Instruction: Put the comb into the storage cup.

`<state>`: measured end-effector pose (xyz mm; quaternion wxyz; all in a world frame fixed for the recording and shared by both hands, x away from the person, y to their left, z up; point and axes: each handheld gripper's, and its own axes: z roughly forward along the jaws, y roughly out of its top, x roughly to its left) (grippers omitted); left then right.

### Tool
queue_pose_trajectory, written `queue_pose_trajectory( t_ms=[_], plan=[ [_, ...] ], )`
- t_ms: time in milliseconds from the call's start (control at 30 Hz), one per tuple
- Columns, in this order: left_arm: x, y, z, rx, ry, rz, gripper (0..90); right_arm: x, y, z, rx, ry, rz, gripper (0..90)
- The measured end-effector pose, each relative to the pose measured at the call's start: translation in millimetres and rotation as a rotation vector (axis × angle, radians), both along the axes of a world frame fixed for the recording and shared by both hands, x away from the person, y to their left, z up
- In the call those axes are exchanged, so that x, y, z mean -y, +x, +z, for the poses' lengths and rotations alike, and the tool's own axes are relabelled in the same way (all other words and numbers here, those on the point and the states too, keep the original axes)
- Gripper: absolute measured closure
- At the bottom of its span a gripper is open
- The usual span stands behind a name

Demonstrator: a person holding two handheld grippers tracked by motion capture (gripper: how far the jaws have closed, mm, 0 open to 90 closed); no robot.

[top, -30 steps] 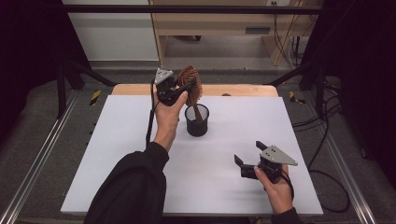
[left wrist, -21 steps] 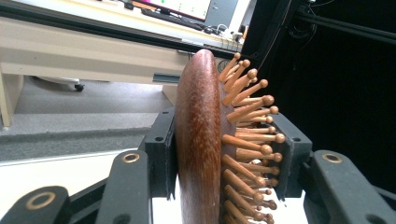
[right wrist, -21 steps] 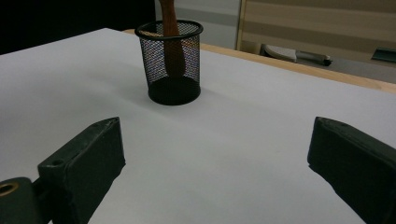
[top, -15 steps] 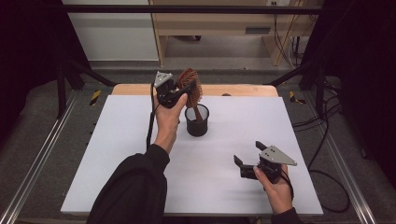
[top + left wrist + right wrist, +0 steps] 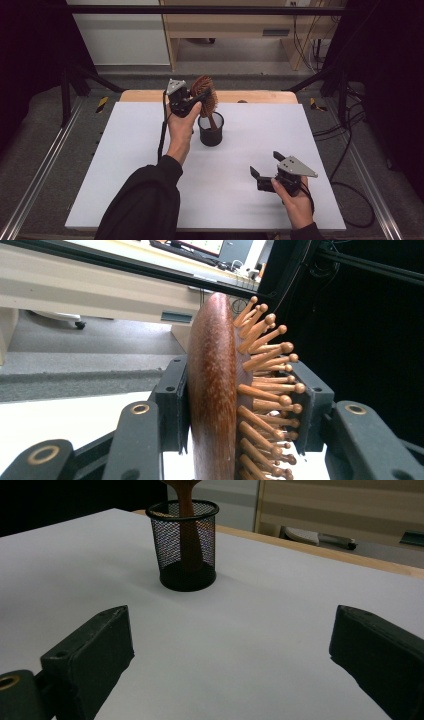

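Observation:
A brown wooden hairbrush [image 5: 205,92] with ball-tipped pins stands upright, its handle [image 5: 187,535] down inside a black mesh cup [image 5: 211,131] at the back middle of the white board. My left gripper [image 5: 200,97] is shut on the brush head [image 5: 215,390], one pad on its smooth back and the other against the pins. Near the front right, my right gripper [image 5: 266,164] rests open, held low over the board with nothing between its fingers. It faces the mesh cup [image 5: 185,545] from some way off.
The white board [image 5: 125,165] lies on a wooden table whose edge [image 5: 260,96] shows at the back. Metal rails [image 5: 40,175] run along both sides. Cables [image 5: 345,150] trail off the right side. A pale cabinet [image 5: 230,30] stands beyond the table.

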<state>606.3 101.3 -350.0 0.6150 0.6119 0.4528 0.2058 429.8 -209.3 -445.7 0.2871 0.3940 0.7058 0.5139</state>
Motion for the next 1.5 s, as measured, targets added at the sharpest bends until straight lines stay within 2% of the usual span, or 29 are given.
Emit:
queue_pose_trajectory(
  t_ms=[200, 667, 867, 1233, 1500],
  plan=[
    [1.3, -0.4, -5.3, -0.008, -0.011, -0.007, 51.5, -0.9, 0.2, -0.9, -0.007, -0.003, 0.003, 4.1],
    [4.8, -0.5, -9.4, -0.005, -0.007, -0.013, 51.5, -1.7, 0.2, -1.5, -0.008, -0.007, 0.007, 4.1],
    [3.2, 1.7, -10.6, -0.01, -0.018, -0.01, 51.5, -1.5, -0.1, -1.8, -0.008, -0.008, 0.005, 4.0],
    [0.5, 2.4, -10.8, -0.005, 0.001, -0.021, 50.9, -2.9, 0.2, -2.5, -0.012, -0.013, 0.009, 4.0],
    [-3.6, 5.2, -11.8, -0.016, 0.001, -0.02, 50.2, -3.2, 0.5, -2.8, -0.013, -0.014, 0.011, 4.0]
  ],
)
